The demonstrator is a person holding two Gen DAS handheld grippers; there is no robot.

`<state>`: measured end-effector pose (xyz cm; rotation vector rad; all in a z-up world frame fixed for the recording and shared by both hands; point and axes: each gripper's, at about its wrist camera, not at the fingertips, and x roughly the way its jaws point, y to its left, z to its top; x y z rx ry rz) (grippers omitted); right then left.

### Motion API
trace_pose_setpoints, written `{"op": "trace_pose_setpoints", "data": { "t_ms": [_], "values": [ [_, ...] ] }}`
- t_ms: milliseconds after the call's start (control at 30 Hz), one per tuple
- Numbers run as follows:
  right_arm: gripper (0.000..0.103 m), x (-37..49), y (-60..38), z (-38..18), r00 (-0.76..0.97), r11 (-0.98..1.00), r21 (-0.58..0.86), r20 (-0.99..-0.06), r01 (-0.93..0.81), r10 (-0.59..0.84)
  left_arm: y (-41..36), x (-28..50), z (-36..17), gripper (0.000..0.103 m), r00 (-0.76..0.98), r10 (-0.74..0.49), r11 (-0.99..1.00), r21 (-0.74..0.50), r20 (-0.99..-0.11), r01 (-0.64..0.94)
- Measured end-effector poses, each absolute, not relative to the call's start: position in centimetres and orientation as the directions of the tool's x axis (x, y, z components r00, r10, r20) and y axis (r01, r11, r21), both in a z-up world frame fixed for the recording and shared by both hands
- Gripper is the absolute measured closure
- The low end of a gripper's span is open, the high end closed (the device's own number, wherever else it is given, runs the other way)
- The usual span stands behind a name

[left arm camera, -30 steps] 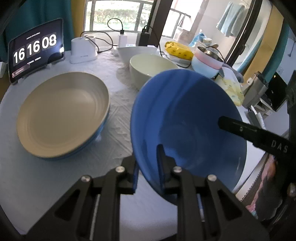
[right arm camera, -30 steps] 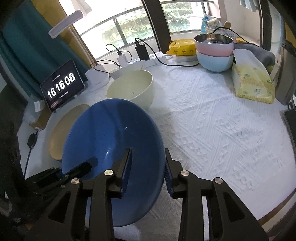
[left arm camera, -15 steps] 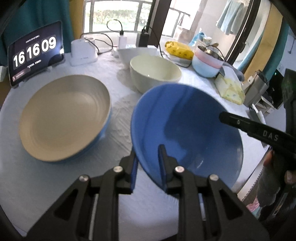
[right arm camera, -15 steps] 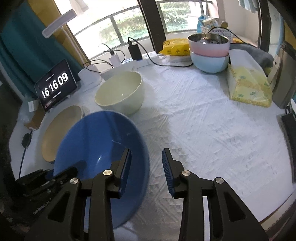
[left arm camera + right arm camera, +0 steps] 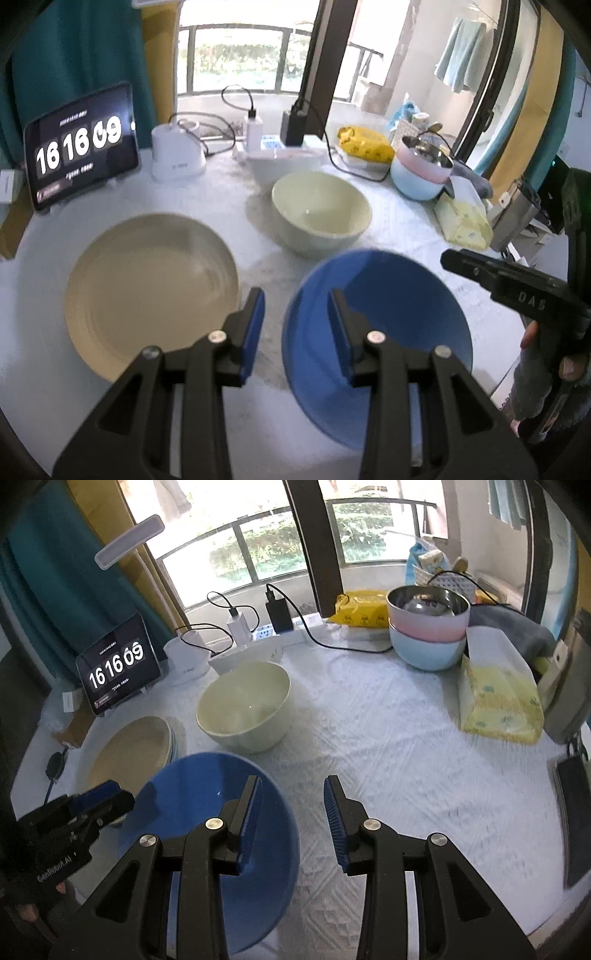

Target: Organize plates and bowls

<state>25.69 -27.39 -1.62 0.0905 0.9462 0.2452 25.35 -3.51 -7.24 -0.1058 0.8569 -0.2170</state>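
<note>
A blue bowl (image 5: pixel 388 321) sits on the white tablecloth near the front edge; it also shows in the right wrist view (image 5: pixel 207 830). My left gripper (image 5: pixel 295 325) is open, its jaws astride the bowl's left rim without gripping. My right gripper (image 5: pixel 291 812) is open above the bowl's right rim. A beige plate (image 5: pixel 147 291) on a blue plate lies to the left, also in the right wrist view (image 5: pixel 133 749). A cream bowl (image 5: pixel 321 214) stands behind the blue bowl, seen too in the right wrist view (image 5: pixel 243 705).
A clock tablet (image 5: pixel 79 144), a white charger (image 5: pixel 177 155), cables and a power strip (image 5: pixel 280 631) line the back. Stacked pink and pale blue bowls (image 5: pixel 428 631) and a yellow tissue pack (image 5: pixel 498 698) stand at the right. A white bowl (image 5: pixel 280 162) sits behind the cream bowl.
Both grippers have opened and let go of the blue bowl, which has come down level onto the table. Both grippers have drawn back a little.
</note>
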Motion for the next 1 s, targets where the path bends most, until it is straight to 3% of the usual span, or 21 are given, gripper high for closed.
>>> {"op": "trace_pose_setpoints", "data": {
  "t_ms": [700,1000],
  "values": [
    [0.066,33.5,-26.6,-1.7,0.524,0.955,0.197,-0.801,-0.223,0.288,-4.3,33.7,-7.1,0.066,0.586,-0.230,0.973,-0.180,-0.777,0.143],
    [0.066,36.7,-26.5,-3.2,0.475,0.947,0.239,-0.821,-0.217,0.316,-4.4,37.3,-9.0,0.066,0.506,-0.277,0.960,-0.251,-0.816,0.121]
  ]
}}
